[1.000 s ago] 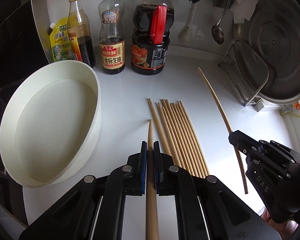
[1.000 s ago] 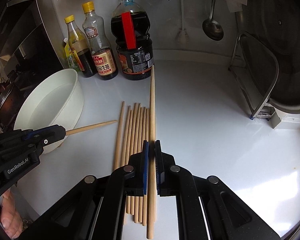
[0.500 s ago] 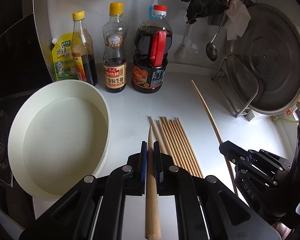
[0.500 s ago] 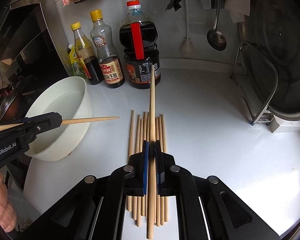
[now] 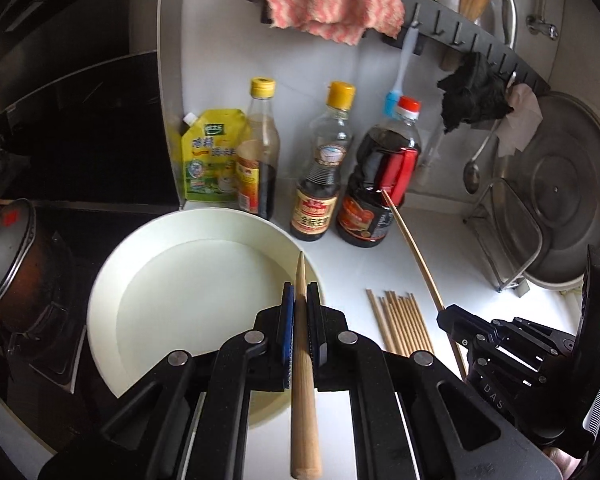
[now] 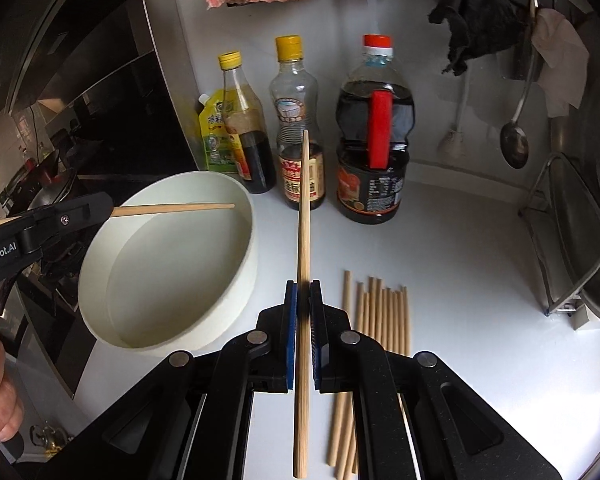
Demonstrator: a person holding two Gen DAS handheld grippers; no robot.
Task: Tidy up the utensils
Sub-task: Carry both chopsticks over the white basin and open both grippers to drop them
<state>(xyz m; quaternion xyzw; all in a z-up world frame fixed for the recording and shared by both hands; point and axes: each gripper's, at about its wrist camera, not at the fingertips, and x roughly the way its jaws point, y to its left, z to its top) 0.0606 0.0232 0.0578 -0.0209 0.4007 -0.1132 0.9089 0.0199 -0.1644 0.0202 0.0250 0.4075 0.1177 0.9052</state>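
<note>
The white desk carries everything here, with a big round metal lid leaning against a wire rack at its right end. Next in size is the white round bowl, standing on the left part of the desk just in front of the bottles. Behind it stand a large dark soy sauce jug with a red handle, two slimmer yellow-capped bottles, and a green-yellow pouch against the wall. A pink-and-white cloth hangs from the wall rail above, with a black rag and a ladle further right.

The left gripper is held over the bowl's near right rim; its fingers are closed on one chopstick, whose thin tip points forward over the bowl — in the right wrist view that same stick reaches across the bowl's opening from the left. The right gripper is held above the desk between the bowl and the loose sticks, fingers clamped on a second chopstick that points toward the bottles. The remaining bundle of chopsticks lies flat on the desk, side by side, just right of the right gripper and apart from the bowl.
</note>
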